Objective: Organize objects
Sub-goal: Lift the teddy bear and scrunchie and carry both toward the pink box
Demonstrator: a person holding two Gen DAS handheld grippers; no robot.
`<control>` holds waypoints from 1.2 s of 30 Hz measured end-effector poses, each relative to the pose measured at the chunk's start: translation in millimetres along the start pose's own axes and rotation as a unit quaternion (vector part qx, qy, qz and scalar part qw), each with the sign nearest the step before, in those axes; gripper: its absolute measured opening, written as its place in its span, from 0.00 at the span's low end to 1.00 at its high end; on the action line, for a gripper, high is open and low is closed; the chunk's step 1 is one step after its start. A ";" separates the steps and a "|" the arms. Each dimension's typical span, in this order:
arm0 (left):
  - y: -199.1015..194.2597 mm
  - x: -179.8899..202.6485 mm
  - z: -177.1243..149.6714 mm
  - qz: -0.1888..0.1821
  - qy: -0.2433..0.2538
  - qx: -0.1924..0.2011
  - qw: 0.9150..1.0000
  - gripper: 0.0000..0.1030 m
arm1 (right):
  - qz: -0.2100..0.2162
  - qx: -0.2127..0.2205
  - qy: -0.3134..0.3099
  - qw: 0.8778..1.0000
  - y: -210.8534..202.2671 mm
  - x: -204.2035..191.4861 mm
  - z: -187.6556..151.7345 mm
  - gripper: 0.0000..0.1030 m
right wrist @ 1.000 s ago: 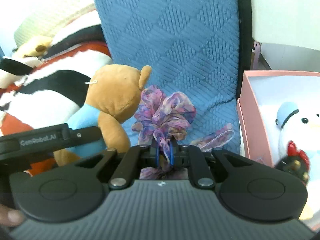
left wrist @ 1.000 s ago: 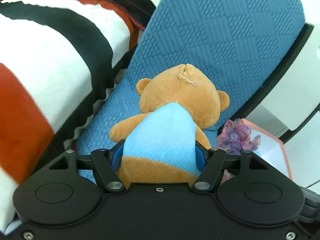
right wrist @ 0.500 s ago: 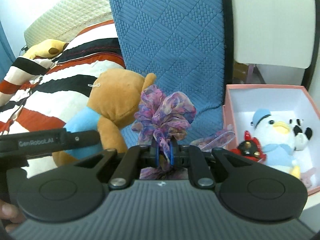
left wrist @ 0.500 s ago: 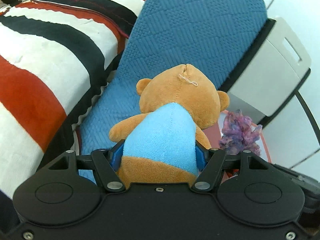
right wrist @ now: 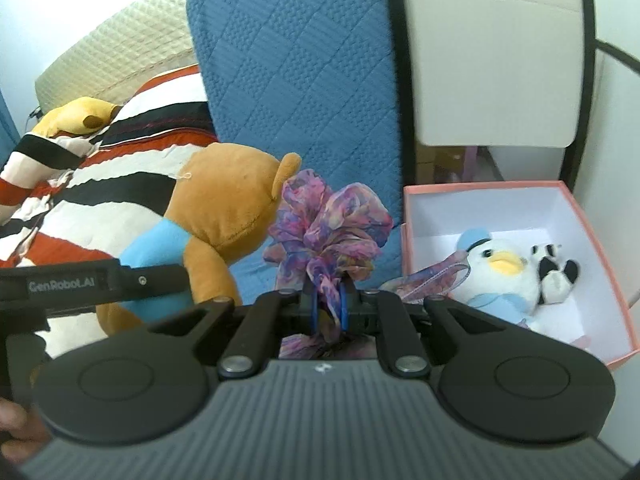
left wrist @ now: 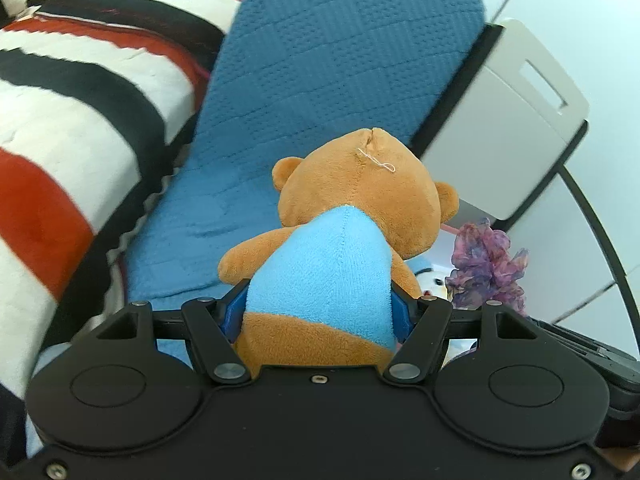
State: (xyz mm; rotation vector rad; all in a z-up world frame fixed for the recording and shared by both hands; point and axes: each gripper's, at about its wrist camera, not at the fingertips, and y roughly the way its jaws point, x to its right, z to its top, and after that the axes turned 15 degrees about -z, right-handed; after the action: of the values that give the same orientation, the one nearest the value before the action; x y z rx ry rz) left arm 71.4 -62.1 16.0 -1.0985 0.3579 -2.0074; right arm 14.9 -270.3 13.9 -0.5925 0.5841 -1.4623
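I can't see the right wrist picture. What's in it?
The right gripper pinches a purple scrunchie. Left of it is a brown teddy bear in blue; right of it, a pink box holds a duck plush.

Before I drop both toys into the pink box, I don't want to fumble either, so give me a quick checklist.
1. Left gripper clamped on the teddy bear: ok.
2. Right gripper pinching the purple scrunchie: ok.
3. Pink box open on top: ok.
4. Free room beside the duck plush and the black-and-white plush: ok for the scrunchie, cannot tell for the bear.
5. Scrunchie's ribbon tail clear of the box rim: not ok.
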 end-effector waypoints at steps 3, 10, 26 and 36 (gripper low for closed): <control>7.2 16.2 2.9 -0.010 0.010 -0.006 1.000 0.63 | -0.011 0.011 -0.001 1.000 -5.3 13.2 2.6 0.13; 26.1 52.3 4.5 -0.028 0.030 -0.019 0.999 0.63 | -0.029 0.019 0.029 0.999 -10.0 56.0 1.2 0.13; 80.9 133.0 13.4 -0.064 0.071 -0.039 0.995 0.63 | -0.086 0.033 0.101 0.991 -14.7 155.6 -13.1 0.14; 144.8 153.6 17.5 -0.058 0.074 -0.076 0.993 0.64 | -0.109 0.001 0.129 0.986 26.7 207.5 -27.4 0.14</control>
State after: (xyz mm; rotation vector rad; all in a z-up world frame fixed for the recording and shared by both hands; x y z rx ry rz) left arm 113.6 -269.1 31.8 -1.0881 0.5432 -2.2012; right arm 21.1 -477.6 -25.3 -0.4790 0.7358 -1.7612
